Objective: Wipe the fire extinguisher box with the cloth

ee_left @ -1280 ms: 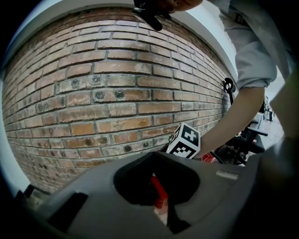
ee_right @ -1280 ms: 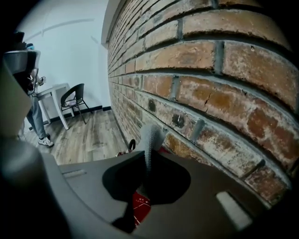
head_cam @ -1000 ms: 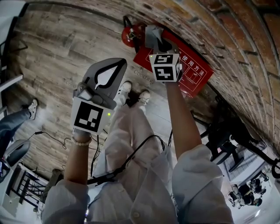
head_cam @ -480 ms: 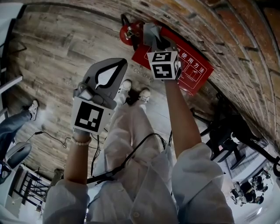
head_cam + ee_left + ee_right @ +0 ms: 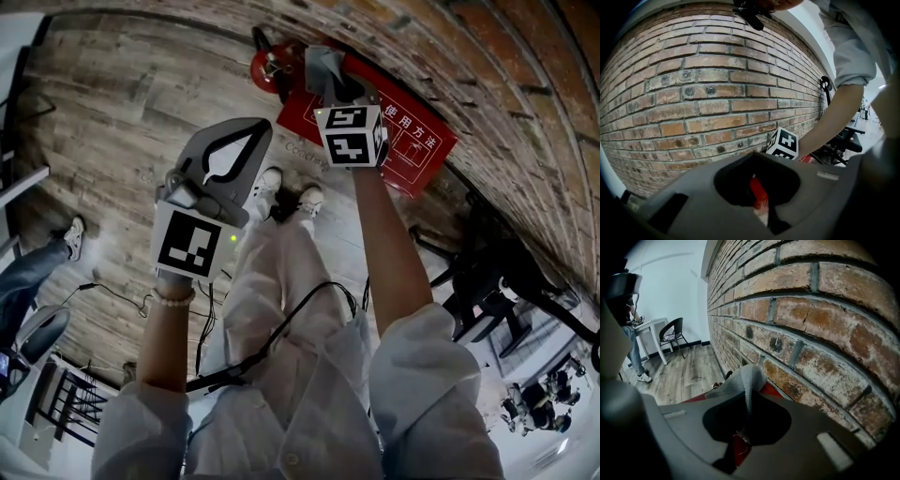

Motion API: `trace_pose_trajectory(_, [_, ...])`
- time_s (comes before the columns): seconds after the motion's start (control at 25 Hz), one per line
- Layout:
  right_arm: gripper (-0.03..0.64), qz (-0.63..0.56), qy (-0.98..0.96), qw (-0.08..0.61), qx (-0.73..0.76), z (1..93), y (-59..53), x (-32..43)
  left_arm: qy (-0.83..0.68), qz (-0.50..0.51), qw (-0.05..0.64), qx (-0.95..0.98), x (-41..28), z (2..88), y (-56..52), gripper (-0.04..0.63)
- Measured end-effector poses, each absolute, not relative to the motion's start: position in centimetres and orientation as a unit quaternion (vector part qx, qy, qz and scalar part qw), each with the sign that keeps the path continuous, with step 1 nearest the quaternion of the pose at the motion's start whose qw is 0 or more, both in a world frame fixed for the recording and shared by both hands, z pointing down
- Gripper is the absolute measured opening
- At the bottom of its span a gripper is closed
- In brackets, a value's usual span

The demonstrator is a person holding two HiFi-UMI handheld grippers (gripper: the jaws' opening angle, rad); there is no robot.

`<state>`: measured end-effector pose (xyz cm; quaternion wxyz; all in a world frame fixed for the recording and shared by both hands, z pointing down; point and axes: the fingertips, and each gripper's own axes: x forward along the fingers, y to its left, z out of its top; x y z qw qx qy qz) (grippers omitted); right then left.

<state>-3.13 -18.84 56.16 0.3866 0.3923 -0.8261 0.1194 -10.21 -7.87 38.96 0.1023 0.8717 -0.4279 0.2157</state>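
Right gripper (image 5: 746, 404) jaws pinch woven grey cloth (image 5: 743, 377), red box (image 5: 419, 155), left gripper (image 5: 255, 139) jaws closed

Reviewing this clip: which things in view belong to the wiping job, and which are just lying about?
In the job: cloth, held in the shut right gripper; red fire extinguisher box by the brick wall.
Just about: left gripper, shut and empty; fire extinguisher; black chair; cable on the floor.
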Motion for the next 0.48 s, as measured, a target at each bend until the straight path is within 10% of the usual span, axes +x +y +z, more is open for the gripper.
trace_pose_trajectory(0.48, [0.025,0.127,-0.822,0.381,0.404,56.1,-18.5,-0.4,-0.416,0.226,0.099,0.875,-8.4,39.4,-8.1,-0.003])
